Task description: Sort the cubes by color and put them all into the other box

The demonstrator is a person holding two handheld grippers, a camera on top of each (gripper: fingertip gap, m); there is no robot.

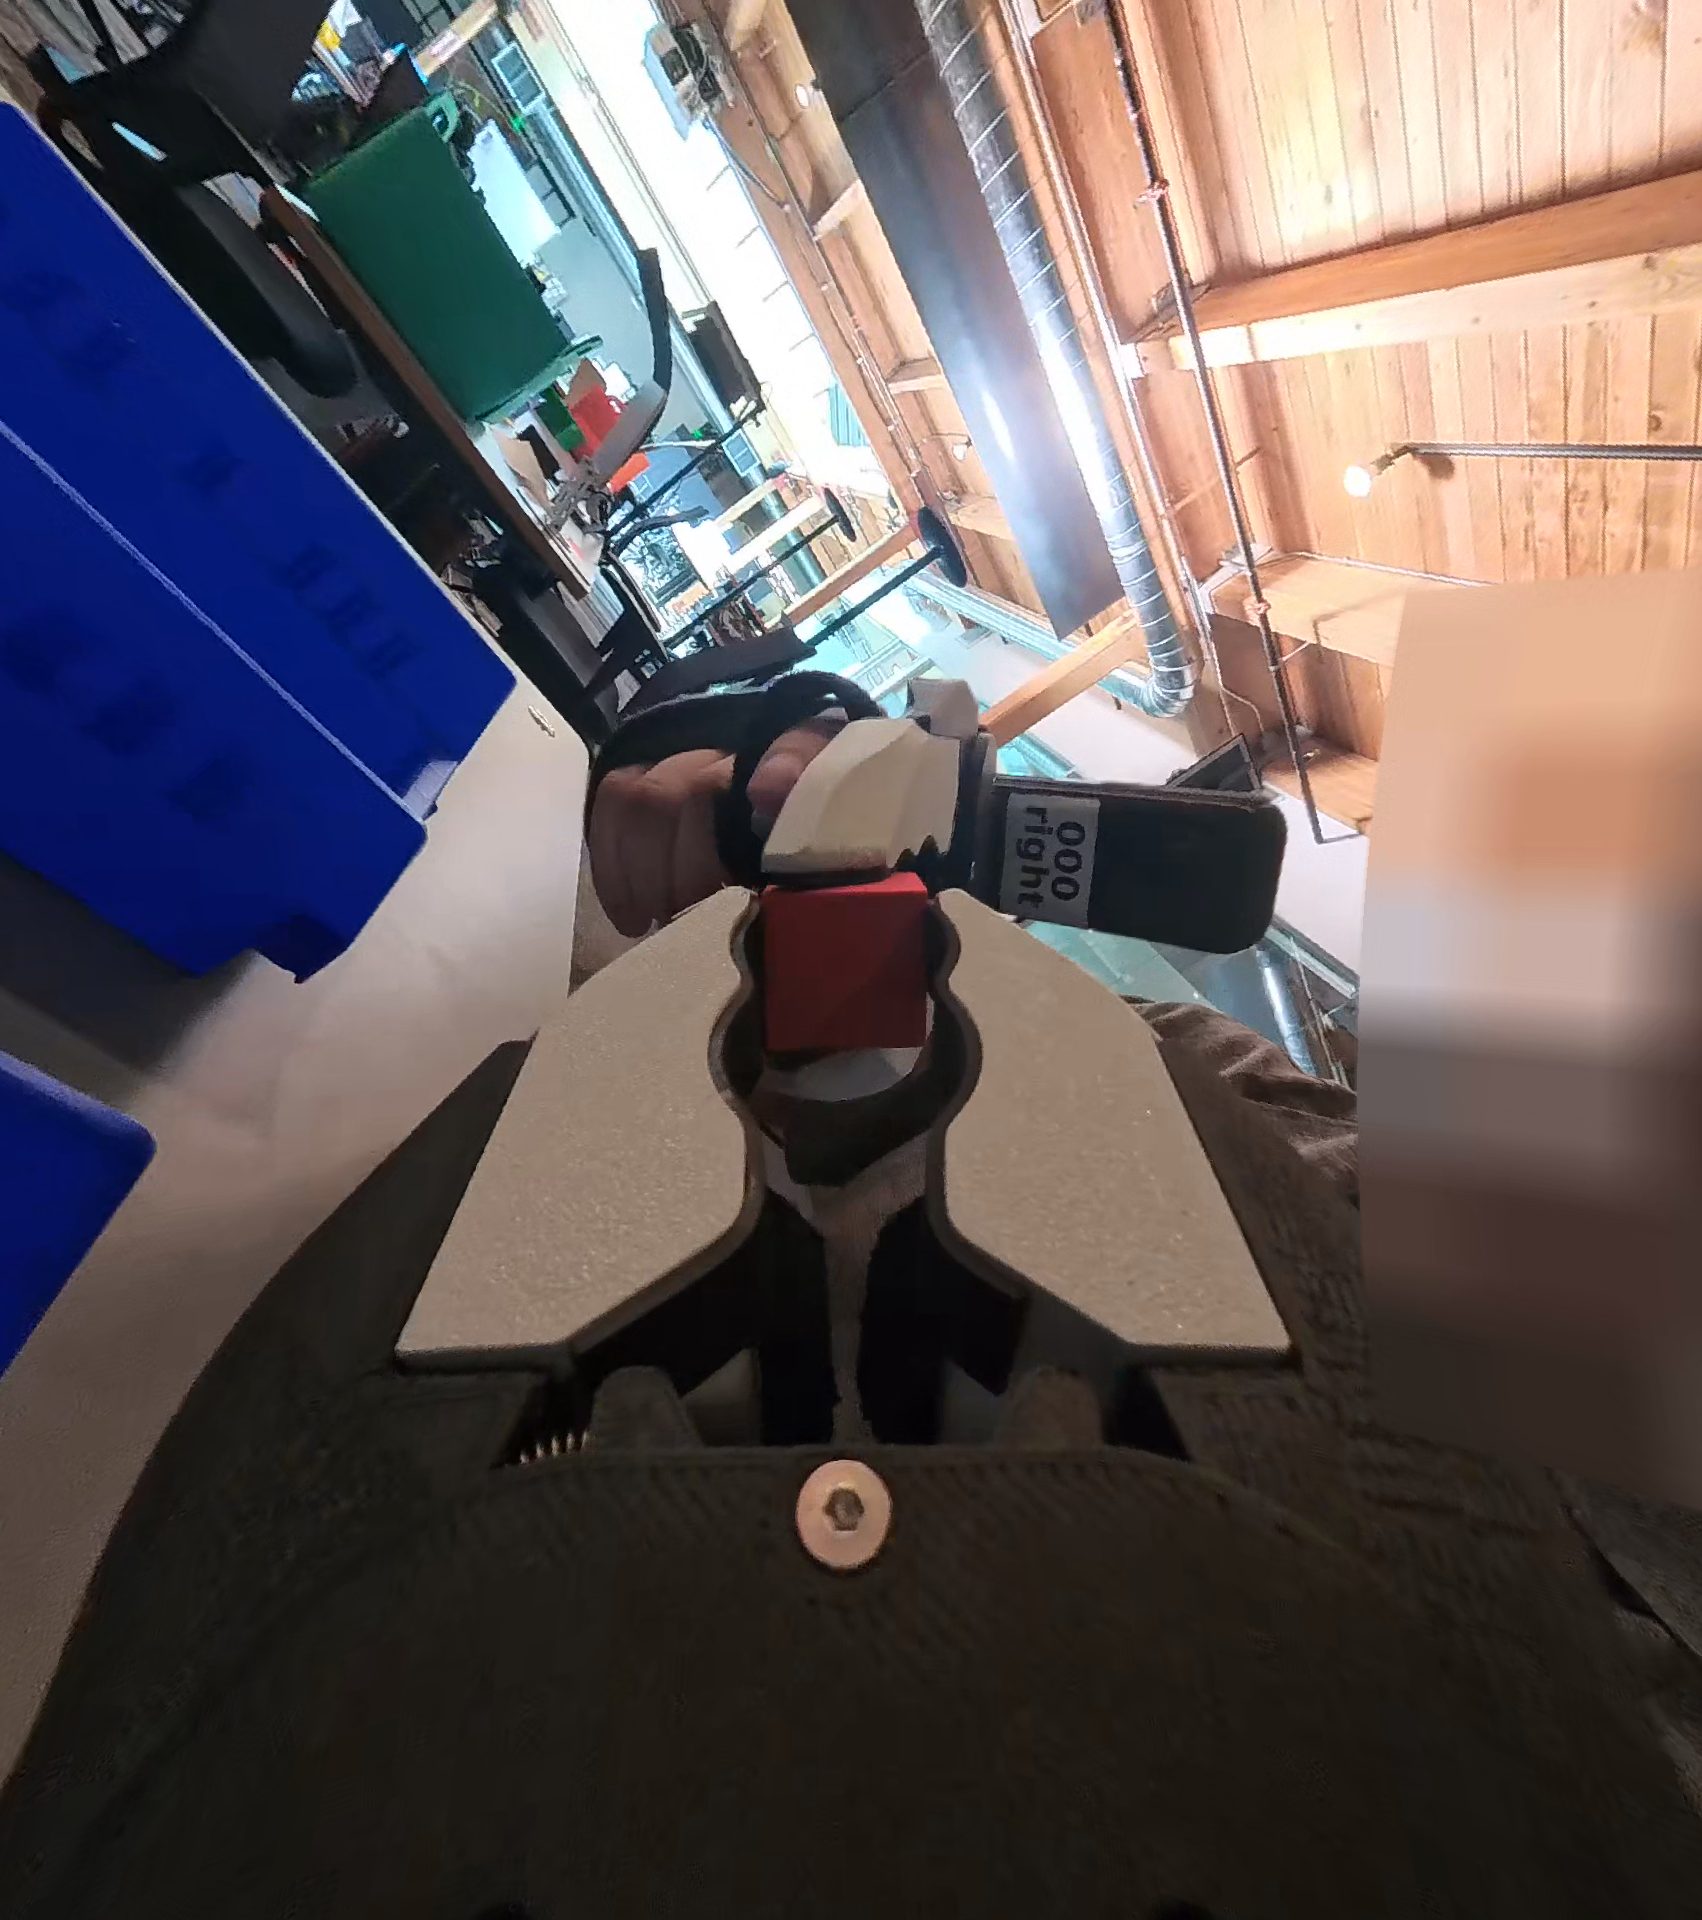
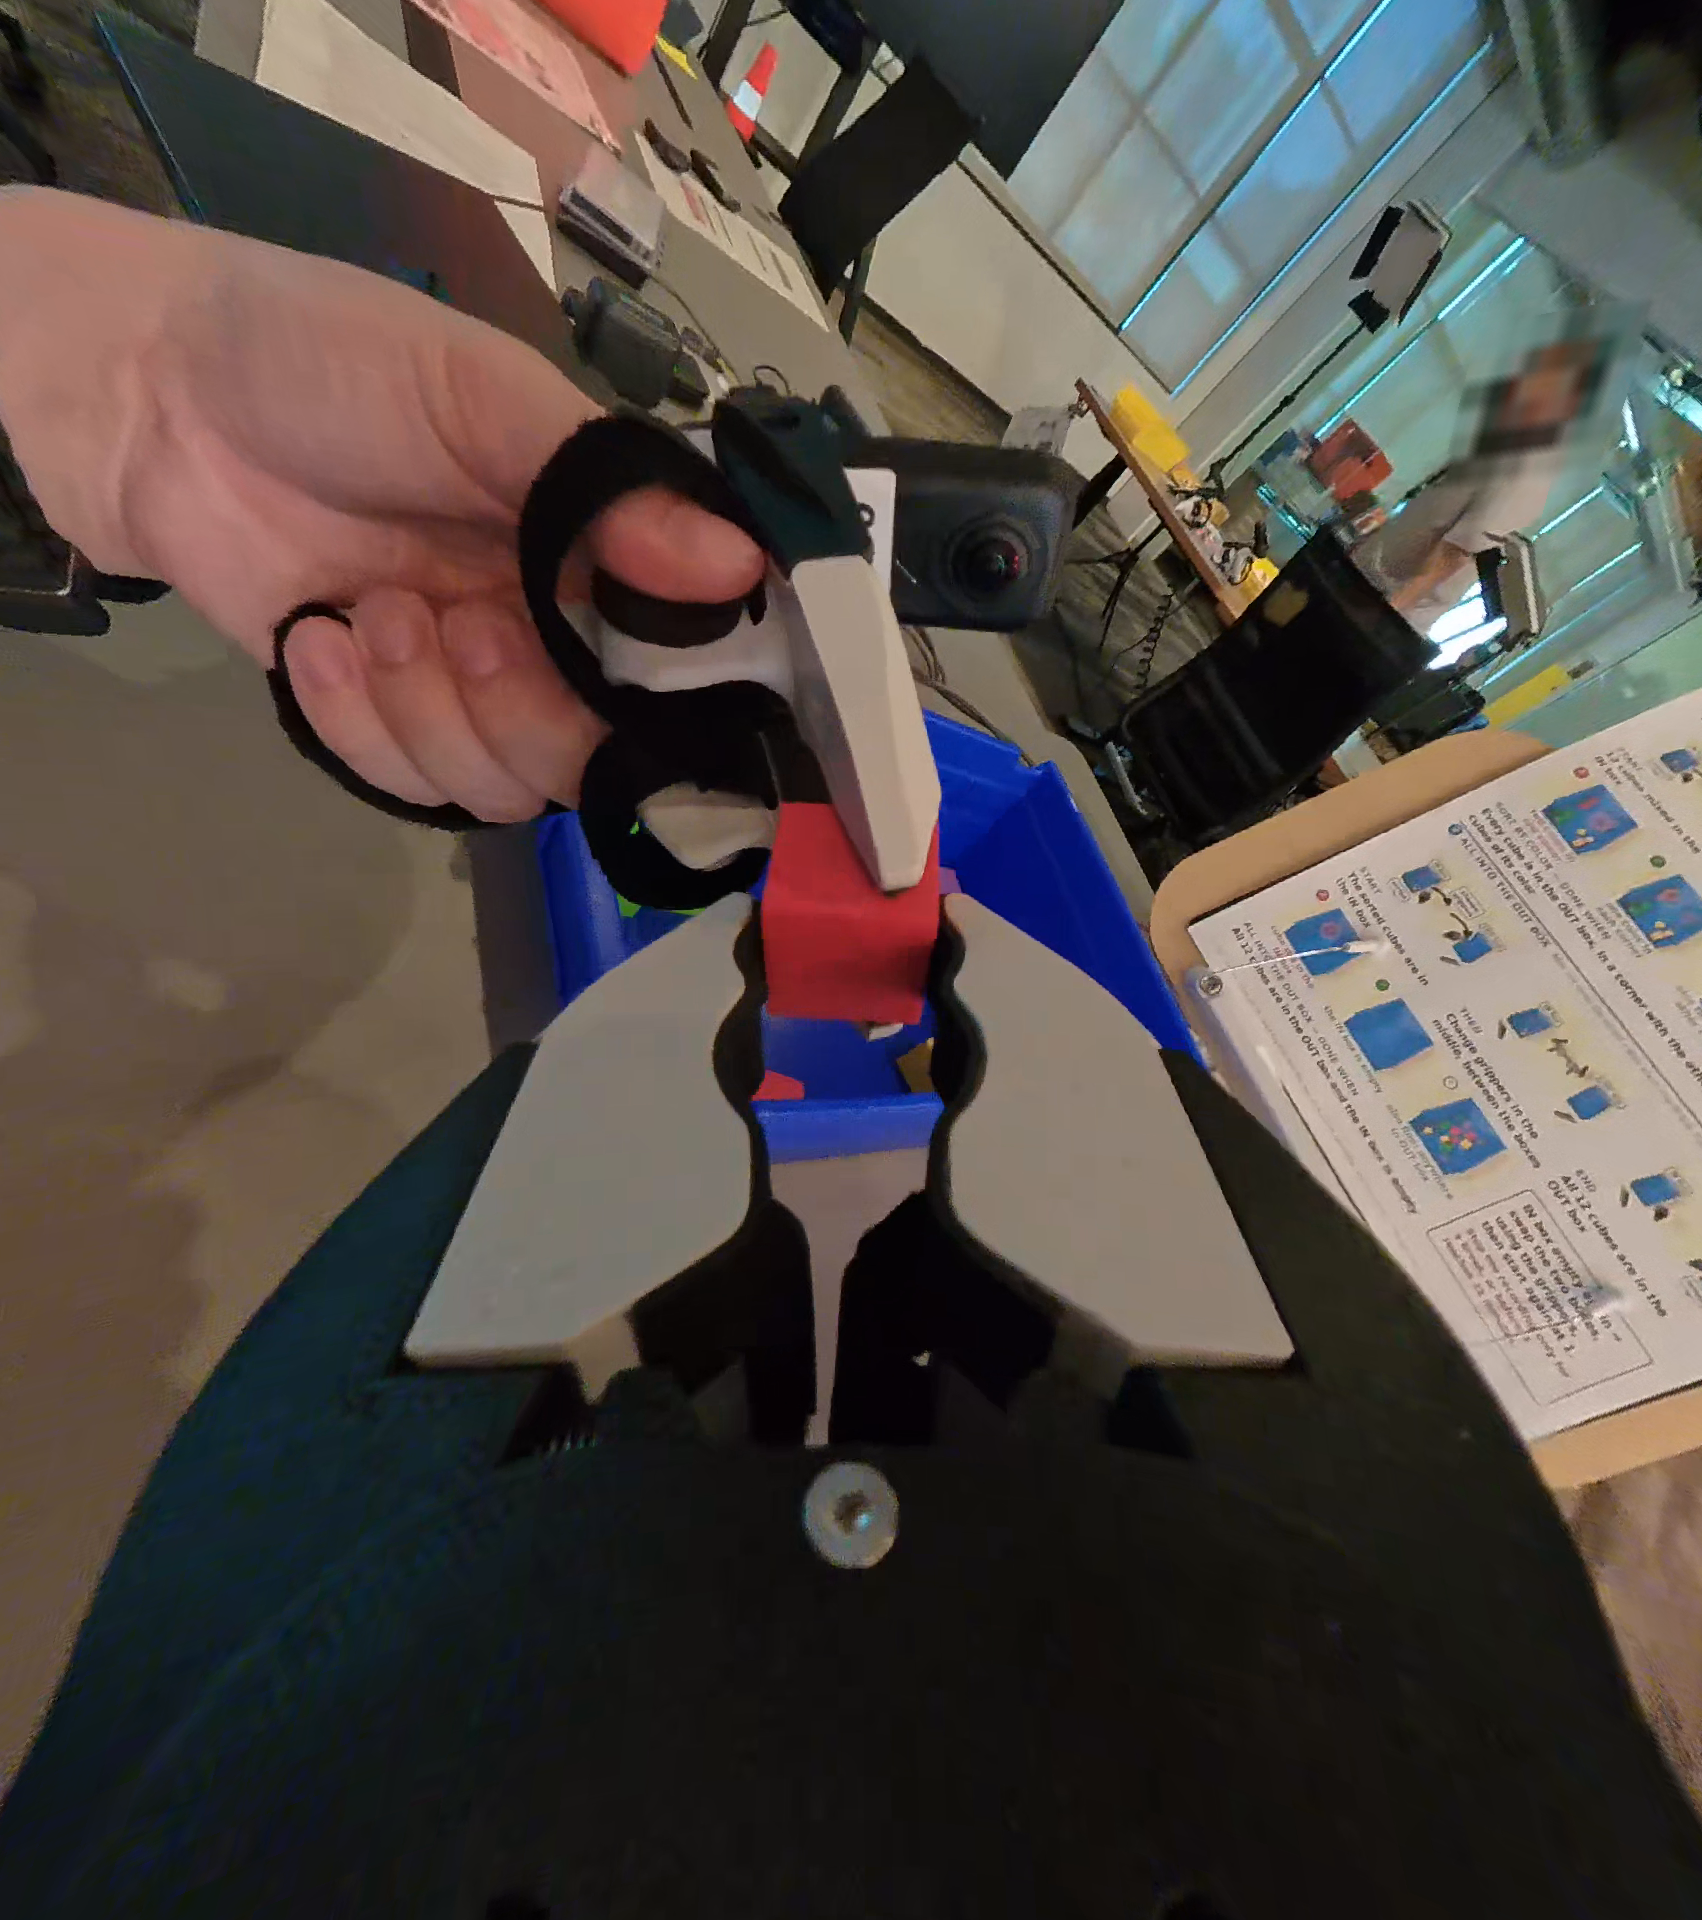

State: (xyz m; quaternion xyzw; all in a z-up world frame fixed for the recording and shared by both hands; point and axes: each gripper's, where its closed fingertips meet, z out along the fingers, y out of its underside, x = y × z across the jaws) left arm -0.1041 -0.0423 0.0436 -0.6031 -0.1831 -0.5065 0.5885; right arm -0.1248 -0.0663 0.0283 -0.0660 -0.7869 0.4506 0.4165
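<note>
A pale grey table carries blue bins and a printed sheet.

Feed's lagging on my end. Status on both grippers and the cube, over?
Left gripper and right gripper both shut on one red cube, tips meeting mid-air. Blue bin directly beyond, more cubes inside. Nothing in the way.

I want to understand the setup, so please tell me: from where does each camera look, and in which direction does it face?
Left wrist view: sits on the left gripper, tilted up toward a wooden ceiling; blue bins at left; the other hand shows.
Right wrist view: sits on the right gripper, facing down over a blue bin and an instruction sheet; the other hand shows.
Shared: one red cube, gripped by both.
</note>
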